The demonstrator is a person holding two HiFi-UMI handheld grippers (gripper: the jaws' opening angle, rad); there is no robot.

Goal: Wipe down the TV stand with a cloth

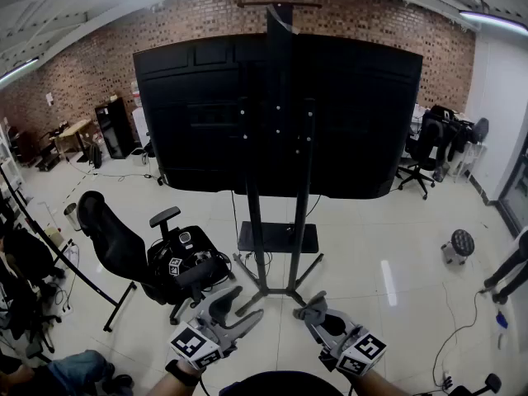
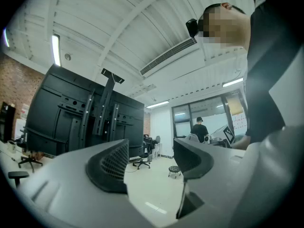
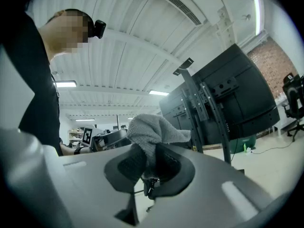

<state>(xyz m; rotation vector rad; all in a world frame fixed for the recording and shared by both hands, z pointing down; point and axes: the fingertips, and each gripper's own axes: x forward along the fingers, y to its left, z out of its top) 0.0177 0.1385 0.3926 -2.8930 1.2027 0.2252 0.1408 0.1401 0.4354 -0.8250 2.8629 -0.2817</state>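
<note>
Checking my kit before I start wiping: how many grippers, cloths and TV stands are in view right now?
Grippers: 2, the left gripper open and empty, the right gripper shut on the cloth
Cloths: 1, a grey cloth
TV stands: 1, the black TV stand carrying the screen
Total: 4

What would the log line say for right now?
left gripper: open, empty | right gripper: shut on cloth | TV stand: not touched yet
</note>
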